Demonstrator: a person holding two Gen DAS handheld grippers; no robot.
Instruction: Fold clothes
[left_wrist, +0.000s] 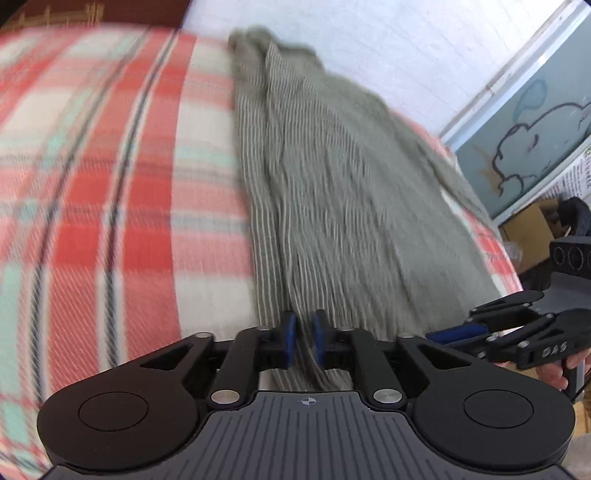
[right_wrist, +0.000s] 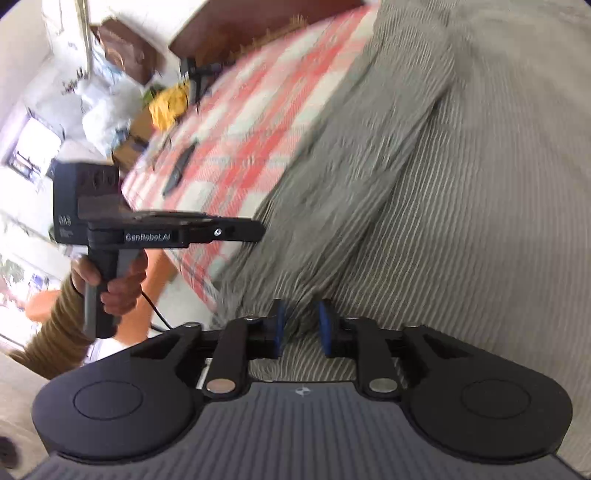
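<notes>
Garment — grey-green, white-pinstriped, crinkled — stretches ahead of left gripper, a fold between parted pads; right gripper likewise parted.

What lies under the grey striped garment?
The grey striped garment lies on a red plaid bedcover, which shows around it. Whatever is directly beneath the cloth is covered.

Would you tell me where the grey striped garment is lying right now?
The grey striped garment lies stretched along the red plaid bedcover, right of centre in the left wrist view, its near end between both grippers' fingers.
</notes>
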